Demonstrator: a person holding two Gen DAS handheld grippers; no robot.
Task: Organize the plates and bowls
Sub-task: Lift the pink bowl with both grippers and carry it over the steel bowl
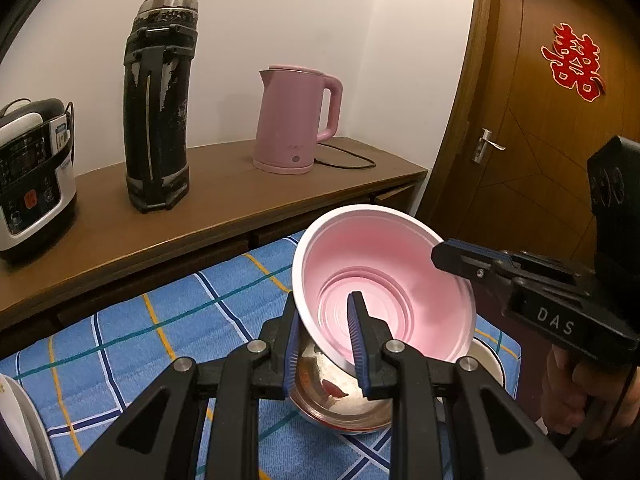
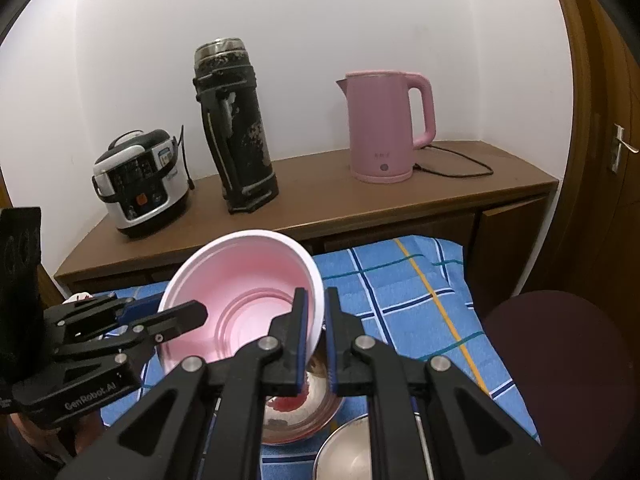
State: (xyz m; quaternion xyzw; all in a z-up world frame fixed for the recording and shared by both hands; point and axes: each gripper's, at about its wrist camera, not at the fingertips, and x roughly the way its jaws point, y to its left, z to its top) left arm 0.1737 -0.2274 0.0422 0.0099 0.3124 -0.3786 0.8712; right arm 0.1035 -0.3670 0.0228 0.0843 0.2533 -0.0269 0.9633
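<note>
Obstructed items: the steel bowl (image 1: 340, 404) at lower centre of the left wrist view is largely covered by the pink bowl (image 1: 384, 288) and the tong arms; its contents show only as a reddish smear that cannot be identified. A second steel bowl (image 2: 360, 456) is cut off at the bottom edge of the right wrist view. A white dish (image 1: 24, 428) is cropped at the lower left corner of the left view. A dark round object (image 2: 560, 368) at lower right of the right view cannot be identified.

Edges and clearance: the blue checked cloth (image 2: 420, 300) lies bare to the right of the bowls in the right view. A wooden counter (image 1: 224, 196) borders it across the middle of the frame, carrying a rice cooker (image 1: 32, 176), a black flask (image 1: 160, 104) and a pink kettle (image 1: 296, 120). A door (image 1: 552, 120) occupies the upper right.

Position: the pink bowl is tilted, held above the steel bowl. The left gripper (image 1: 326, 344) is clamped on its near-left rim, one finger inside, one outside. The right gripper (image 2: 314, 332) is clamped likewise on the opposite rim.
</note>
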